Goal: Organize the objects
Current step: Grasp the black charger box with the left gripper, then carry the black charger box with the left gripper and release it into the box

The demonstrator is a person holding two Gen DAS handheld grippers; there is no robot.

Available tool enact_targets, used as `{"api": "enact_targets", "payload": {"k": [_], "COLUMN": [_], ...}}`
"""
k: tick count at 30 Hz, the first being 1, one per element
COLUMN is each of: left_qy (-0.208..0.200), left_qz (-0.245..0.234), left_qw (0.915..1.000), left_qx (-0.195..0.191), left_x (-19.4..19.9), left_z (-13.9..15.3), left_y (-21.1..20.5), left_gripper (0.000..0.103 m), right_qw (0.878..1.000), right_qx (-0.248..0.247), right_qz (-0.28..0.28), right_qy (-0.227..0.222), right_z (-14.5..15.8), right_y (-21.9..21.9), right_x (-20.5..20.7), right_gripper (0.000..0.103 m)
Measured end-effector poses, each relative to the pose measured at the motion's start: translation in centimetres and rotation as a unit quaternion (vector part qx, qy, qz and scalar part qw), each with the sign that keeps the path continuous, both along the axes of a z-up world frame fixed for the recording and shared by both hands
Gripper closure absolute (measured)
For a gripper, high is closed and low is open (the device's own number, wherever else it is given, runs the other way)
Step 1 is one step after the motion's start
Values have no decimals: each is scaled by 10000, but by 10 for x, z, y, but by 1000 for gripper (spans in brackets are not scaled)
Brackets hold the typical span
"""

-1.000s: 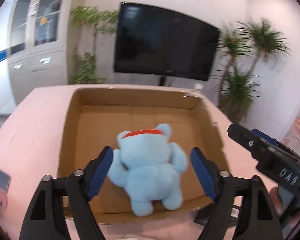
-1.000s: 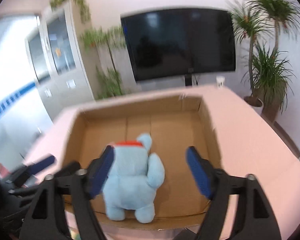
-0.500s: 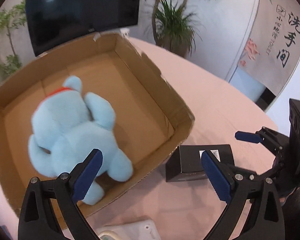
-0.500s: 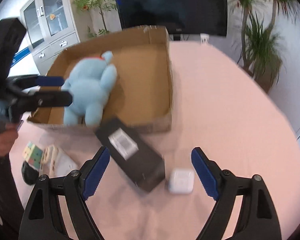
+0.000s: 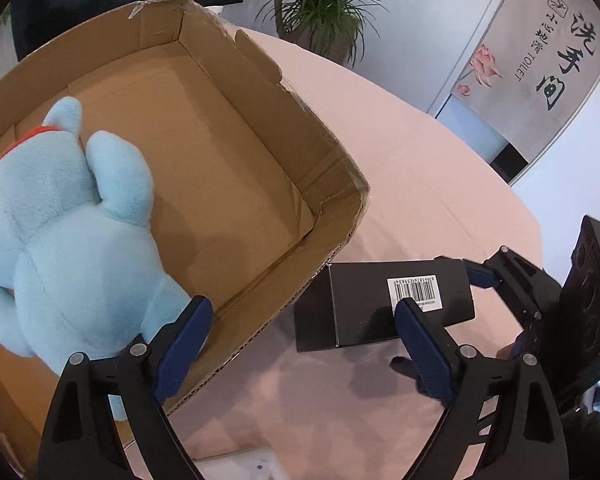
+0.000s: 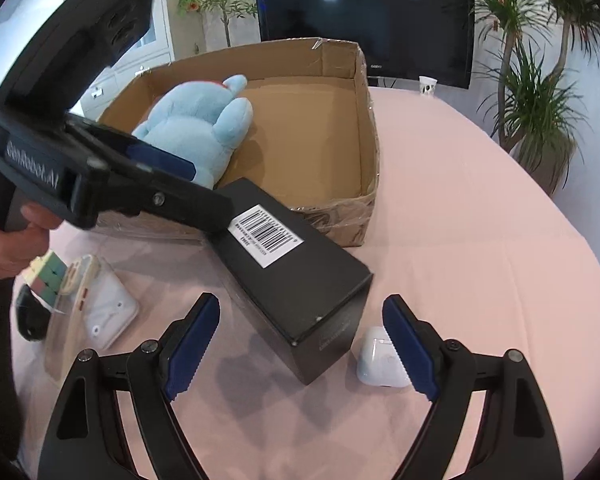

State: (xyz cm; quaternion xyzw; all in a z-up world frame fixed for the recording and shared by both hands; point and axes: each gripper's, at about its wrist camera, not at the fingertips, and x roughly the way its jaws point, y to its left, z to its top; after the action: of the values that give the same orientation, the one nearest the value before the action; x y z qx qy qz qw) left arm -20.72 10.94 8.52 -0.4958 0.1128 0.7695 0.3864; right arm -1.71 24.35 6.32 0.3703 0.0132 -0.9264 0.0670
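Note:
A light blue plush toy (image 5: 60, 240) lies in the open cardboard box (image 5: 332, 168), at its near left; it also shows in the right wrist view (image 6: 196, 128). A black box with a barcode label (image 6: 296, 276) lies on the pink table in front of the cardboard box (image 6: 364, 136); it also shows in the left wrist view (image 5: 384, 304). My left gripper (image 5: 300, 344) is open and empty above the cardboard box's near corner and the black box. My right gripper (image 6: 300, 344) is open and empty just in front of the black box's near end.
A small white case (image 6: 380, 360) lies right of the black box. At the left lie a white device (image 6: 104, 312), a pastel puzzle cube (image 6: 46, 276) and a dark object (image 6: 30, 316). A TV (image 6: 364, 20) and potted plants (image 6: 536, 92) stand behind the pink table (image 6: 480, 240).
Both grippers pulled back from over the cardboard box and tilted down toward the table. The plush toy stays in the box. The black box and small items came into view.

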Motion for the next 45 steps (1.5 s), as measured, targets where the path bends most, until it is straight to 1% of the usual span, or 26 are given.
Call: {"api": "enact_targets", "payload": {"k": [1,2,3,4,5,6,7,9,13,16,18,20,22,26,29,30,31,32,33,35,36,41,44,45], "left_qy": [-1,-27,-114,-225,-307,-328,-335,-305,-279,-309,-293,-195,-73,237,658,788,1011,1142,1275,1341,1345,1287,1341,1353], "left_qz": [-29,-117,-227,-331,-425,-520,-622,-650,-653,-627,-590,-576,-572,-447,-58,-12,60,132,276,444,577,1030,1363,1514], "left_qw": [10000,9999,9994,9987,9979,9972,9965,9965,9965,9962,9963,9961,9956,9932,9873,9855,9828,9809,9783,9754,9728,9641,9565,9530], "left_qx": [26,106,229,321,390,426,454,434,437,514,543,633,742,1051,1442,1502,1546,1571,1607,1690,1796,2083,2202,2250], "left_x": [1,4,2,3,4,7,10,12,13,10,12,14,18,26,35,36,41,44,45,45,42,22,10,7], "left_z": [0,0,-1,-1,0,0,1,3,3,3,6,14,24,49,76,80,87,92,98,102,105,110,111,113], "left_y": [0,0,-1,-1,-1,-1,0,2,3,1,-3,-8,-11,-25,-41,-44,-48,-52,-59,-70,-79,-114,-132,-145], "left_gripper": [12,18,28,34,41,46,47,47,47,47,48,48,48,48,48,48,48,48,48,48,48,48,48,48], "right_qw": [10000,10000,10000,9999,9999,10000,10000,10000,9999,10000,9999,9995,9993,9992,9978,9973,9967,9958,9950,9930,9920,9873,9838,9826], "right_qx": [17,23,94,138,104,52,3,-58,-104,-20,-91,-282,-360,-256,-203,-137,-24,140,249,439,522,693,753,771], "right_qz": [31,61,-9,-42,-51,-26,11,60,-6,-53,-83,-92,-99,-43,98,135,172,231,286,394,429,741,959,1021], "right_qy": [6,-7,-9,9,10,-7,-22,-43,-57,-33,-59,-48,20,295,629,710,791,876,928,1020,1067,1220,1315,1344], "right_z": [-2,-5,-7,-7,-7,-6,-6,-6,-6,-6,-5,-1,5,30,53,60,66,72,77,83,86,98,102,103], "right_y": [-1,-3,-3,-4,-4,-4,-3,-4,-4,-7,-7,-4,-3,-9,-14,-16,-20,-25,-30,-40,-43,-67,-86,-92], "right_x": [0,-1,-2,-2,-1,0,0,3,3,3,3,5,7,12,15,14,12,9,6,-1,-4,-25,-37,-39], "right_gripper": [23,34,41,41,44,46,47,49,49,49,50,50,50,50,51,51,51,51,51,51,51,51,51,51]}}
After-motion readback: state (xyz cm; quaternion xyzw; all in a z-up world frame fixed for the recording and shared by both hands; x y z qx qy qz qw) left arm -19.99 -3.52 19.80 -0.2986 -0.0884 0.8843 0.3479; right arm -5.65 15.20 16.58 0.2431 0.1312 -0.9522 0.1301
